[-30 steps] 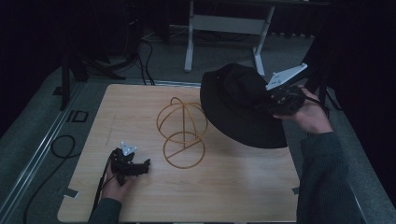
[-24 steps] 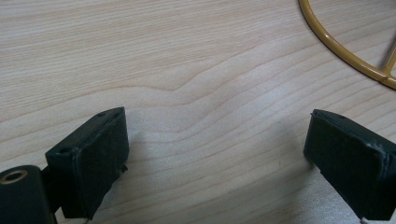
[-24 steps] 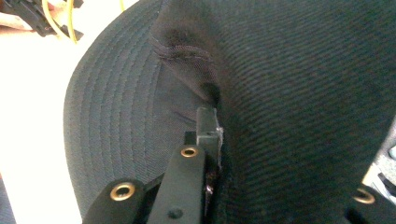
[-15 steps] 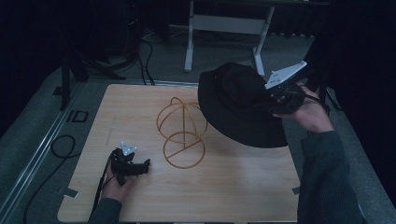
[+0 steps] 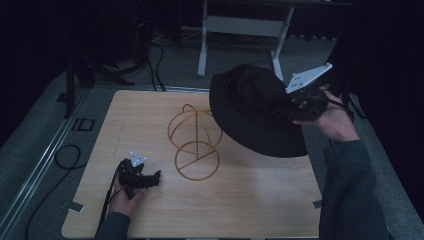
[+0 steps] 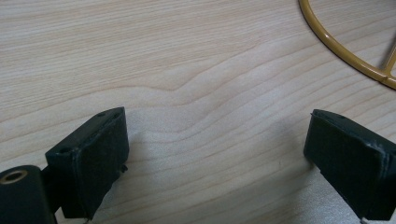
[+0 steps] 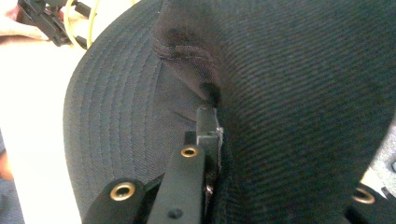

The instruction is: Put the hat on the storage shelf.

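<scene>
The counter [image 6: 196, 70] is pale wood with a smooth, matt grain. The hat [image 7: 299, 84] is black ribbed cloth, its brim stitched in rows. The stand [image 5: 195, 145] looks like thin, glossy yellow-painted wire; the left claw [image 6: 219, 158] has matt black pads [image 6: 100, 154].

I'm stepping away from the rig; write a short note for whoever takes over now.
Right tool: shut on the black fabric bucket hat, held up over the table's right side, beside the gold wire hat stand.
Left tool: open, holding nothing, low over the light wooden table near the stand's base ring.
Done: hat gripped and lifted.
Left: probably set the hat on the stand.
</scene>
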Available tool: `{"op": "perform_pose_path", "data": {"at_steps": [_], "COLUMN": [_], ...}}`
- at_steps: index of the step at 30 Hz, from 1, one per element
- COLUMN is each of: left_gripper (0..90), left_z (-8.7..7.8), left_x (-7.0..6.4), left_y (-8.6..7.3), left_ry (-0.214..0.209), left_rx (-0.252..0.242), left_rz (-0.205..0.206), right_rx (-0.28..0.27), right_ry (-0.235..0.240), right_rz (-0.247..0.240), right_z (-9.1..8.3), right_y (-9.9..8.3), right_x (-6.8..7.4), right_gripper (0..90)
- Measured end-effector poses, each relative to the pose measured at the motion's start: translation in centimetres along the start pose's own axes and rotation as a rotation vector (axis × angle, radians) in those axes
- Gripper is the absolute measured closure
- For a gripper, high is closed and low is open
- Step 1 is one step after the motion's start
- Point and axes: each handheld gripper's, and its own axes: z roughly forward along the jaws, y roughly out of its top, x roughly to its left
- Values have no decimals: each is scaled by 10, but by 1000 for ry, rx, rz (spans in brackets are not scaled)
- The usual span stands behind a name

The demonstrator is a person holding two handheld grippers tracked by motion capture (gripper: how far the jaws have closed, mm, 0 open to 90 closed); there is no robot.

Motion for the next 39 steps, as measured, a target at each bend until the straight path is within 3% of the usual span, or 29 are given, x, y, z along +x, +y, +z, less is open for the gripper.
{"op": "perform_pose_path", "data": {"at_steps": [18,39], "left_gripper": [70,70], "left_z": [0,0], "left_x": [0,0], "left_y": [0,0], "left_ry": [0,0], "left_rx": [1,1], "left_rz": [1,1], "right_rx": [-65,-85], "right_ry": [53,94], "right_rz": [-10,-47], "right_z": [-4,3], "right_y": [4,25], "right_x": [4,13], "right_gripper": [869,868]}}
